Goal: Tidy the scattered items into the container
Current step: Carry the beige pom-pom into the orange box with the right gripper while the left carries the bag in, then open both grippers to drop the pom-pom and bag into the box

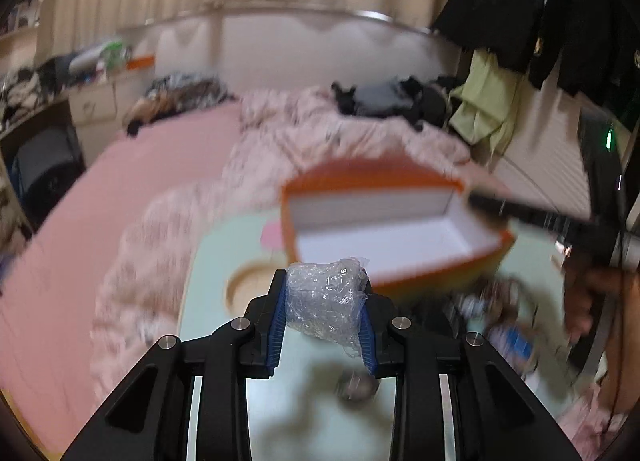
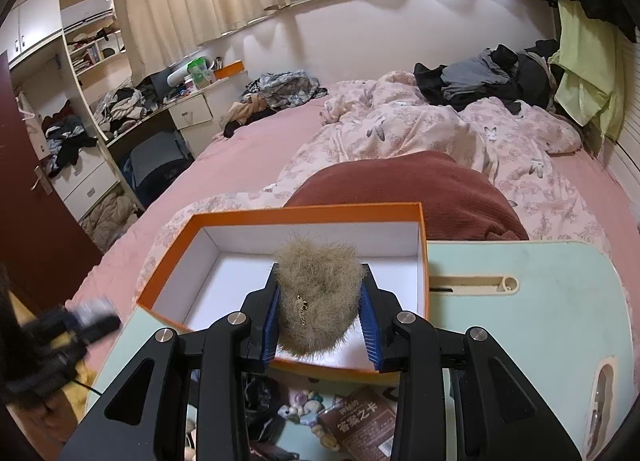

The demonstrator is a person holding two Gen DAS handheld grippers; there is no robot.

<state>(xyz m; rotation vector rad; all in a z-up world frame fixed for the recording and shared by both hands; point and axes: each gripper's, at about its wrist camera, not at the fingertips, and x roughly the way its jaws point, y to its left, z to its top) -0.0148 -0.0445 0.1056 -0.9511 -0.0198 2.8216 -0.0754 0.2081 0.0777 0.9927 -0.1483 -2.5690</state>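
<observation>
Nearest the left wrist camera, the left claw [image 1: 325, 307] is gripping a crumpled wad of clear bubble wrap [image 1: 326, 297], its blue ribbed pads [image 1: 279, 317] pressing in on both sides at a narrow opening. Beneath it, at 6 o'clock, a small round grey object [image 1: 356, 387] is lying on the pale mint-green lap surface [image 1: 216, 289], too blurred to identify. Out at 1 o'clock from the wad, the orange rectangular cardboard box with a white inside [image 1: 394, 221] is sitting on the surface, smeared by motion. At 3 o'clock the other tool [image 1: 540, 217] is reaching in from the edge, with a hand [image 1: 588, 297] below it.

In the right wrist view, the right claw [image 2: 320, 315] is clamping a tan fluffy fur pouch with a small gold script charm [image 2: 316, 289], the pads partly closed against its sides. At 6 o'clock, below the claw, a cluster of pastel beads [image 2: 304, 409] and a brown printed card [image 2: 368, 417] are lying on the surface [image 2: 540, 301]. The pouch is hanging over the near rim of the box [image 2: 280, 217], which looks bare inside. Past the box, at 12 o'clock, a dark red cushion [image 2: 420, 189] is resting on the pink bed [image 2: 248, 149], with a rumpled floral duvet [image 2: 420, 129] behind.
</observation>
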